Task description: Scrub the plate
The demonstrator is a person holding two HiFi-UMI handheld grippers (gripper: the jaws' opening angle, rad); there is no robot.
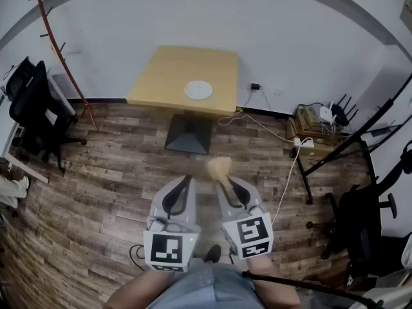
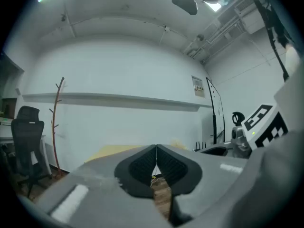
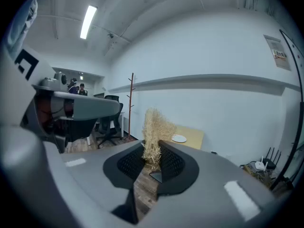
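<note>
Risk, as I judge it: the pedestal table point(image 1: 174, 76) at 12 o'clock stands well off. The white plate point(image 1: 198, 89) lies loose at about 4 o'clock on its top, and my left gripper point(image 2: 156, 148) is pinched closed on nothing, so nothing steadies the plate and a hard stroke could skate it over the edge. My right gripper point(image 3: 153, 156) clamps only the root of the straw scrubber point(image 3: 156, 129), and side load may tug it free. Room: white wall point(image 1: 193, 11), plank floor point(image 1: 116, 159), office chair point(image 1: 35, 105) at 9, coat stand point(image 1: 61, 50) at 10, cables point(image 1: 302, 142) at 3.
</note>
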